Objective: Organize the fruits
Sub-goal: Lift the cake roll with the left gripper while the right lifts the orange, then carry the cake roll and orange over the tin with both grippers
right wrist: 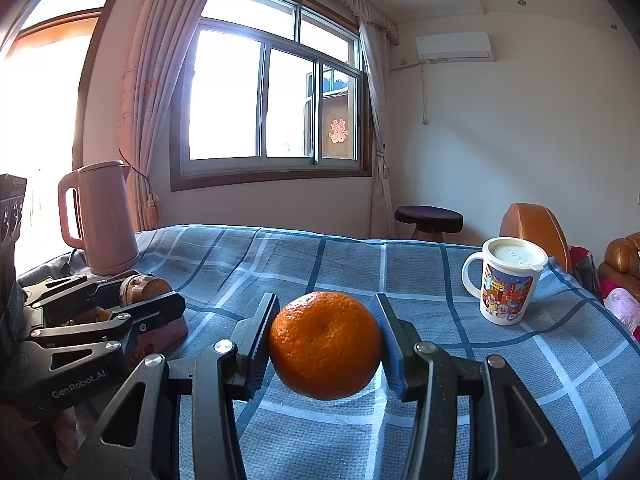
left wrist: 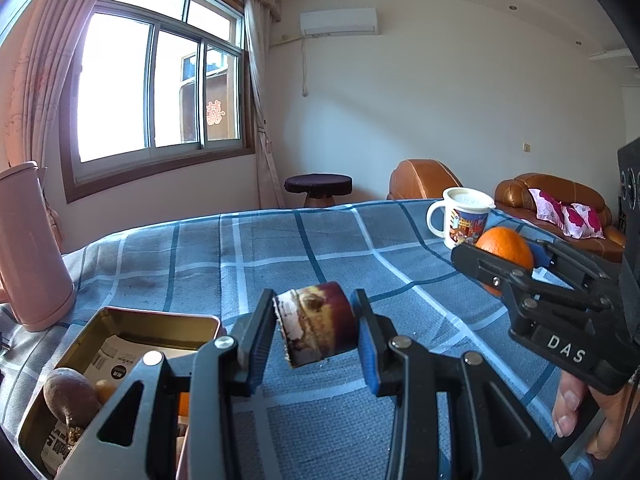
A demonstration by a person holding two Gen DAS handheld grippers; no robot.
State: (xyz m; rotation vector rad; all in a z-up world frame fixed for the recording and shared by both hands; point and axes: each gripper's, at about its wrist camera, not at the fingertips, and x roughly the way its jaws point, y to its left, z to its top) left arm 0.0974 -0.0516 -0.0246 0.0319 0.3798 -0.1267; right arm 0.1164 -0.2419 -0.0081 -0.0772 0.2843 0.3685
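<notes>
Right now we hold 2 fruits clear of the checked blue tablecloth (right wrist: 340, 264). Our left gripper (left wrist: 316, 322) has its jaws pressed against a brown and purple rotting fruit piece (left wrist: 316, 322), lifted just beyond the gold tin box (left wrist: 132, 322) at the cloth's near left edge. That box already carries a round brown fruit (left wrist: 70, 394) and printed paper. Our right gripper (right wrist: 326, 344) is clamped on an orange (right wrist: 326, 344), raised over the middle of the cloth. A lidded cartoon mug (right wrist: 506, 280) stands near the far right edge, and a pink kettle (right wrist: 100, 216) stands at the far left corner.
</notes>
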